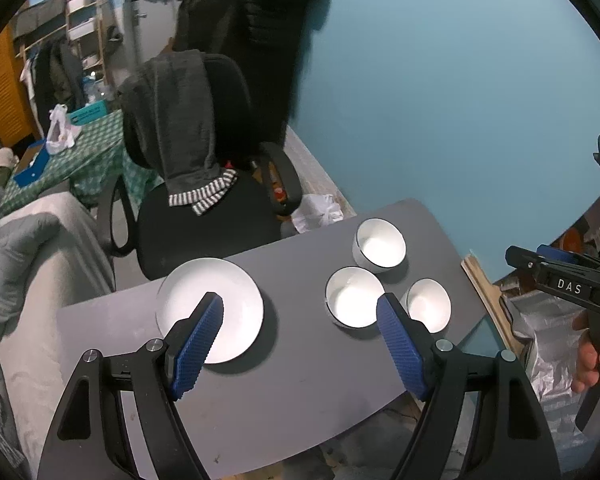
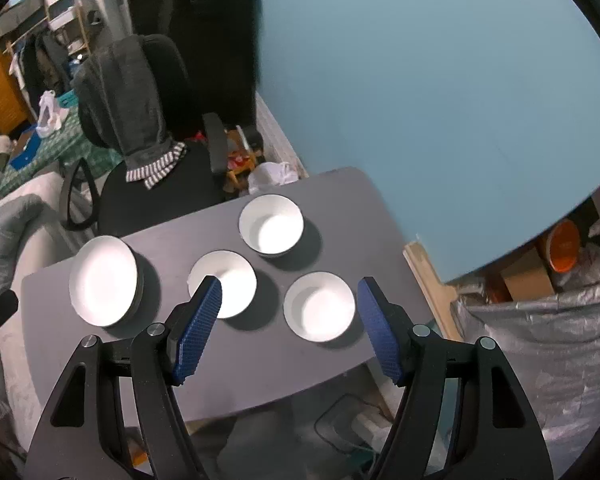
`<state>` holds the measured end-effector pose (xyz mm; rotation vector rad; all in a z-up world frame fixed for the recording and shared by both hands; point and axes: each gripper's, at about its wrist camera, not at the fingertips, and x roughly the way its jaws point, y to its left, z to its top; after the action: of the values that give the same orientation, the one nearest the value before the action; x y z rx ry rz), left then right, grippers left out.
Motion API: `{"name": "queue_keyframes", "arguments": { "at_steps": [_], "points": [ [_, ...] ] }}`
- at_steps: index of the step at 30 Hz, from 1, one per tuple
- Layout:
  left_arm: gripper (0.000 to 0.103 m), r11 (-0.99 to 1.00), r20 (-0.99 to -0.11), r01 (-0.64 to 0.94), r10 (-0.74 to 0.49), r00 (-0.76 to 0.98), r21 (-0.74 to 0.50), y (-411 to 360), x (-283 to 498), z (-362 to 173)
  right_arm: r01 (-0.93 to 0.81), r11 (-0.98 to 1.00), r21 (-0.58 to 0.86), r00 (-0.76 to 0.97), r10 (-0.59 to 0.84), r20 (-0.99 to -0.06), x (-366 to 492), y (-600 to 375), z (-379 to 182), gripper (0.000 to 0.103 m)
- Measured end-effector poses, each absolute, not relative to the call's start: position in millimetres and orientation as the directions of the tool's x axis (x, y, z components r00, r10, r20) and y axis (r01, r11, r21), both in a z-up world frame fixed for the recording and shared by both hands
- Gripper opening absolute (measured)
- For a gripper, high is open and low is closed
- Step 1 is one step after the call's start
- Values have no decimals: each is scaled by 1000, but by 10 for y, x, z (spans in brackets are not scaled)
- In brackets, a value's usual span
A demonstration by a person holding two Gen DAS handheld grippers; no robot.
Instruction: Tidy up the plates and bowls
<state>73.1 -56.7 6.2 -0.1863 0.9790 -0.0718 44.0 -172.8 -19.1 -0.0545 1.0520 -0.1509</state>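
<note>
Your left claw (image 1: 300,308) hangs above the grey counter (image 1: 300,376) with its jaws wide and nothing between them. Its blue pads (image 1: 198,344) stand clear of every dish. Seen from this claw, the plate (image 1: 236,300) lies on the left part of the counter, partly behind the left pad.

Your right claw (image 2: 290,298) also hangs above the counter with jaws wide and empty. In its view the near bowl (image 2: 319,306) sits between the two pads, lower down, untouched.

Dish layout, right wrist view:
- Plate at the left of the counter, apart from the bowls. A dark band shows under its rim; you cannot tell whether a second dish lies beneath.
- Middle bowl (image 2: 228,280) just right of the plate, partly behind the left pad.
- Far bowl (image 2: 271,230) at the back, towards the blue wall (image 2: 420,100).
- Near bowl at the front right.

The three bowls stand upright, close together, not stacked. All are white inside.

A chair (image 1: 204,224) with a grey cloth (image 1: 176,120) over its back stands behind the counter. Your right hand (image 1: 592,360) shows at the right edge of the left wrist view, wrapped round its claw's handle
</note>
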Motion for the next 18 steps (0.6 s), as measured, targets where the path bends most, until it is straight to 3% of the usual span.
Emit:
{"name": "queue_keyframes", "arguments": {
  "at_steps": [18],
  "points": [
    [80,972,-835,69,-228,501,-224,-954,1092,-103,174,982,-74,423,-142,-895,481,-2077,-350,69]
  ]
}}
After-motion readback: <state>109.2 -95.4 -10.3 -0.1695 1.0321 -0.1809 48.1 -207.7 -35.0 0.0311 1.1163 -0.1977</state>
